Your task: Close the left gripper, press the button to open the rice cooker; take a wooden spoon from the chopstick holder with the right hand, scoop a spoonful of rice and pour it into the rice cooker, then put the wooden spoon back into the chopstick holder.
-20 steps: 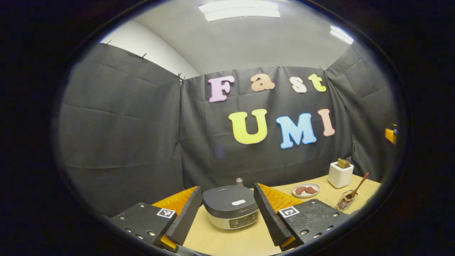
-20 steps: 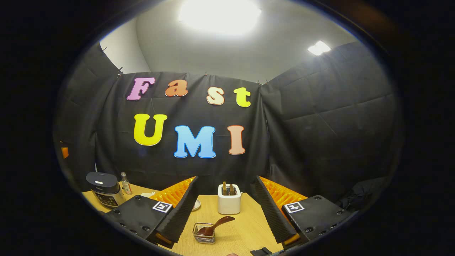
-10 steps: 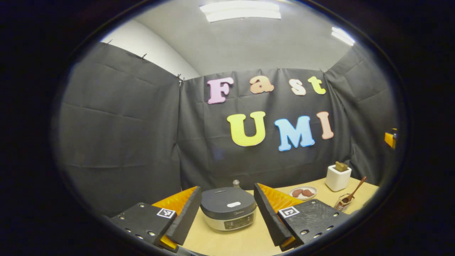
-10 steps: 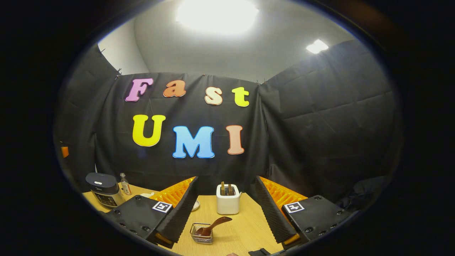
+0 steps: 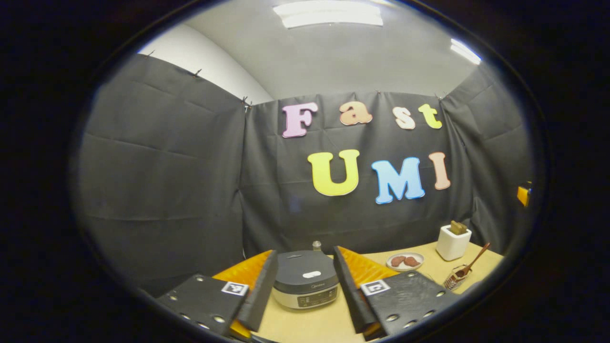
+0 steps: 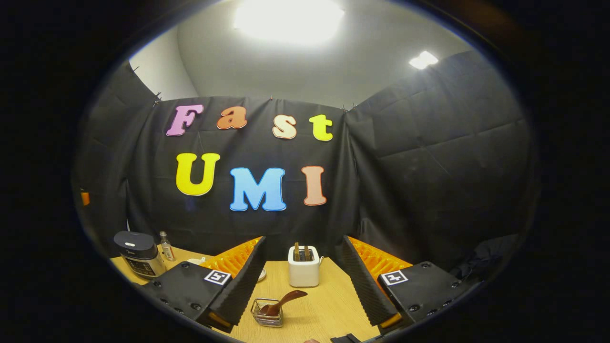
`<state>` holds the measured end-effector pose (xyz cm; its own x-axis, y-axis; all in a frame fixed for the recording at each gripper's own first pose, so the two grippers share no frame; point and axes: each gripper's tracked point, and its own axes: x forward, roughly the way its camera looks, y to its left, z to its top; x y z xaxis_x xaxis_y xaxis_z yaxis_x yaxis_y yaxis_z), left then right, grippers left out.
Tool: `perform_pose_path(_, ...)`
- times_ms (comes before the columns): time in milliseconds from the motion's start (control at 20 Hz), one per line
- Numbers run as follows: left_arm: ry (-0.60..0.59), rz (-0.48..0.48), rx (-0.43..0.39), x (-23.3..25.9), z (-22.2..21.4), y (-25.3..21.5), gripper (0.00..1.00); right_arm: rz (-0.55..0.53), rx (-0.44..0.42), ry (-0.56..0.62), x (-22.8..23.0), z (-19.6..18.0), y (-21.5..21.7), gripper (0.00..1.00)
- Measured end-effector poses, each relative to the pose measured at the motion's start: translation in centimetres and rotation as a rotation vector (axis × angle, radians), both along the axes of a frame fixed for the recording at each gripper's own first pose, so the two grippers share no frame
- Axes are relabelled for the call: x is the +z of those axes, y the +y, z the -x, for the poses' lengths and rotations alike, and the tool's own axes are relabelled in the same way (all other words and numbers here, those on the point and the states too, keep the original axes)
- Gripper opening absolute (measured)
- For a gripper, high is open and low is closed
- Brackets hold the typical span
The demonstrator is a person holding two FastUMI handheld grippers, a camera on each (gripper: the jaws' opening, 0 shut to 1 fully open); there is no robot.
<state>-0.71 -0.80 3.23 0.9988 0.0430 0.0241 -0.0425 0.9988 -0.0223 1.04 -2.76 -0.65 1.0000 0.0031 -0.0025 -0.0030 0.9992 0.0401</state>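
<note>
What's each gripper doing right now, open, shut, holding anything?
Left gripper: open, holding nothing, fingers either side of the rice cooker farther off.
Right gripper: open, holding nothing, wooden spoon untouched in the chopstick holder.

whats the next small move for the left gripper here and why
Probably finish closing the left gripper. Its fingers stand apart with the rice cooker framed between them, farther off, lid down and the pale button on top unpressed. The task wants shut fingers for the press. The wooden spoon sits in the chopstick holder, so the open right gripper can wait.
</note>
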Motion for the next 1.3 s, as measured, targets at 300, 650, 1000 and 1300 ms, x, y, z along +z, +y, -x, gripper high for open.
perform_pose_path(300, 0.003, 0.007, -0.049, 0.8, -0.3, -1.9, 0.29, -0.002, 0.017, -0.008, -0.1, -0.6, -0.5, 0.99)
perform_pose_path(650, -0.006, 0.027, 0.01, 1.3, -0.1, -2.0, 0.0, -0.007, 0.051, -0.014, -0.7, -0.9, -1.6, 0.98)
perform_pose_path(1000, 0.038, 0.05, 0.006, 0.8, -4.6, -0.8, 0.0, -0.021, 0.037, -0.004, -1.2, -1.1, -2.3, 0.98)
perform_pose_path(1300, 0.085, 0.072, -0.06, -1.8, -11.2, -0.3, 0.01, -0.006, -0.041, -0.008, -0.5, -0.9, -1.9, 0.96)
